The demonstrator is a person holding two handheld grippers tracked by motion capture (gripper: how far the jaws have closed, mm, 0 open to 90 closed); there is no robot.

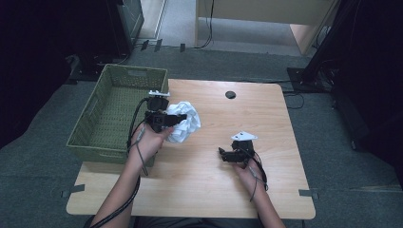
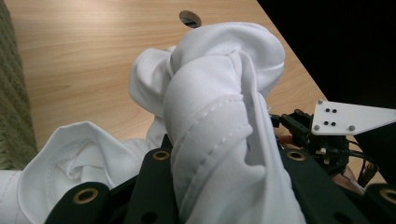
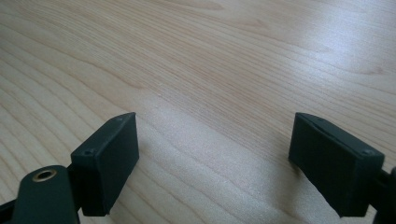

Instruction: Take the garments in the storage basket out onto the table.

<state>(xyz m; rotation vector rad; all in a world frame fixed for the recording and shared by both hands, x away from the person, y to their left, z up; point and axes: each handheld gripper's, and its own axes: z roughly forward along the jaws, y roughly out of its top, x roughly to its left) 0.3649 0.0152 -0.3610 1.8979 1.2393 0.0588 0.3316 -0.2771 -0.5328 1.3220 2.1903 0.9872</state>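
- While the left gripper clamps the bunched white cotton cloth just right of the green woven plastic basket, loose folds hang free; they risk catching the basket's rim.
- Grip holds one twisted fold; it could slip out.
- Right gripper rests spread wide and empty on the pale wooden table, well apart, too far right to help.

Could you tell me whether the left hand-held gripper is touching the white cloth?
Touching. The left gripper view shows the white cloth bunched between the black jaws of the left hand-held gripper, pressed against both.
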